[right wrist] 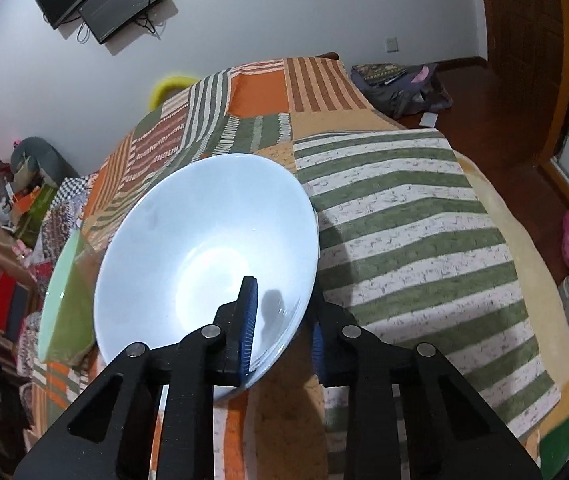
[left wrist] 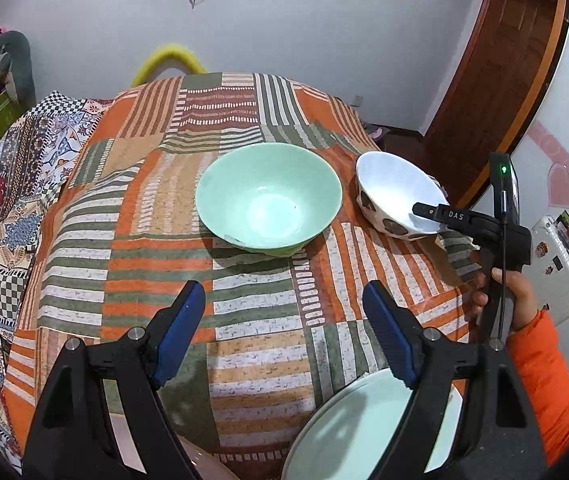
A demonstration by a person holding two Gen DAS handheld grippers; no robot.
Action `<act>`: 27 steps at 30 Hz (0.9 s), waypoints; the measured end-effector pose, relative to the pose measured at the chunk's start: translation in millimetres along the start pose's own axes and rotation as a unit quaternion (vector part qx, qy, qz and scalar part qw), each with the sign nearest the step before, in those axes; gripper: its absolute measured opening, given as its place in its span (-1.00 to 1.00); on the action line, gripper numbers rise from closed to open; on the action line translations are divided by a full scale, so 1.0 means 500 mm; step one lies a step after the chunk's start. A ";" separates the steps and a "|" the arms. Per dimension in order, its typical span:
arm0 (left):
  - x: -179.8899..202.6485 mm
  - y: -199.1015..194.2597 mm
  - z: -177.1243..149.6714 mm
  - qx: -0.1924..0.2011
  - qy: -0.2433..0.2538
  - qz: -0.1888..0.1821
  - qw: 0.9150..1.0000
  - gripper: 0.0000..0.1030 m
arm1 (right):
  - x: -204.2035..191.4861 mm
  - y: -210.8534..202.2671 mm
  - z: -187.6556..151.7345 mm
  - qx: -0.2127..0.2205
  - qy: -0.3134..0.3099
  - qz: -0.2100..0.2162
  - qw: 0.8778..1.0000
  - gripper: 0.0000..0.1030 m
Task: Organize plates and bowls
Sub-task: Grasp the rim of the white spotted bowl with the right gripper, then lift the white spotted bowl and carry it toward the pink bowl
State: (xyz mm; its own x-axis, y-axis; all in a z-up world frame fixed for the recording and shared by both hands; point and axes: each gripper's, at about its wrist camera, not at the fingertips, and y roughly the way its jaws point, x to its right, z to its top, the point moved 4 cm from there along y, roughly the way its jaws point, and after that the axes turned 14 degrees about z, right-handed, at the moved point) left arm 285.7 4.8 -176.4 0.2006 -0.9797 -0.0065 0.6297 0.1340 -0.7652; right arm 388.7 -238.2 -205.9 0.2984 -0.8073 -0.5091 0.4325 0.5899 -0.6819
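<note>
Pinching the white bowl's [right wrist: 204,256] near rim, the right hand-held gripper [right wrist: 280,320].

left wrist cam: sits behind its own fingers, tilted down over the patchwork tablecloth [left wrist: 164,240], mid-range | right wrist cam: also angled down, way closer, right up on the white bowl [right wrist: 204,248] | overlap: that bowl, the cloth, probably the green bowl [left wrist: 268,200] too

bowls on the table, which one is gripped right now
The white bowl with brown spots outside; the right gripper pinches its rim. The green bowl sits untouched.
</note>
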 end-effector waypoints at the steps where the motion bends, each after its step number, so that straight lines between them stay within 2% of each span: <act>1: 0.002 0.002 -0.001 -0.001 0.000 -0.001 1.000 0.58 | -0.006 -0.005 -0.005 -0.003 -0.013 -0.004 1.000 -0.60; 4: 0.015 0.006 -0.004 -0.007 0.005 -0.001 1.000 0.58 | -0.018 -0.009 -0.021 -0.019 -0.041 -0.006 0.999 -0.60; 9: 0.048 0.012 -0.008 -0.015 0.012 -0.011 1.000 0.58 | -0.048 -0.043 -0.076 -0.043 -0.075 0.015 0.996 -0.61; 14: 0.097 0.037 -0.012 -0.042 0.014 -0.037 0.998 0.58 | -0.065 -0.072 -0.127 -0.055 -0.071 0.040 0.995 -0.60; 19: 0.132 0.084 -0.015 -0.071 0.018 -0.038 0.997 0.57 | -0.082 -0.087 -0.168 -0.066 -0.072 0.055 0.994 -0.61; 20: 0.134 0.091 -0.016 -0.075 0.016 -0.039 0.996 0.54 | -0.083 -0.088 -0.174 -0.068 -0.072 0.055 0.994 -0.60; 22: 0.140 0.113 -0.016 -0.092 0.006 -0.047 0.995 0.33 | -0.078 -0.091 -0.179 -0.067 -0.056 0.060 0.994 -0.57; 24: 0.149 0.130 -0.017 -0.106 0.006 -0.057 0.993 -0.05 | -0.071 -0.088 -0.176 -0.059 -0.036 0.066 0.995 -0.56; 27: 0.165 0.153 -0.020 -0.119 0.017 -0.059 0.991 -0.31 | -0.056 -0.085 -0.172 -0.053 0.002 0.082 0.995 -0.56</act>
State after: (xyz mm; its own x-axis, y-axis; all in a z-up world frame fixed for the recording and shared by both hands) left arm 342.9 -67.2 -242.2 0.1078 -0.9915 0.0728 0.4520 -0.0163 -0.8919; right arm 288.8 -239.4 -207.8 0.3535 -0.6997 -0.6209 0.2860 0.7128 -0.6404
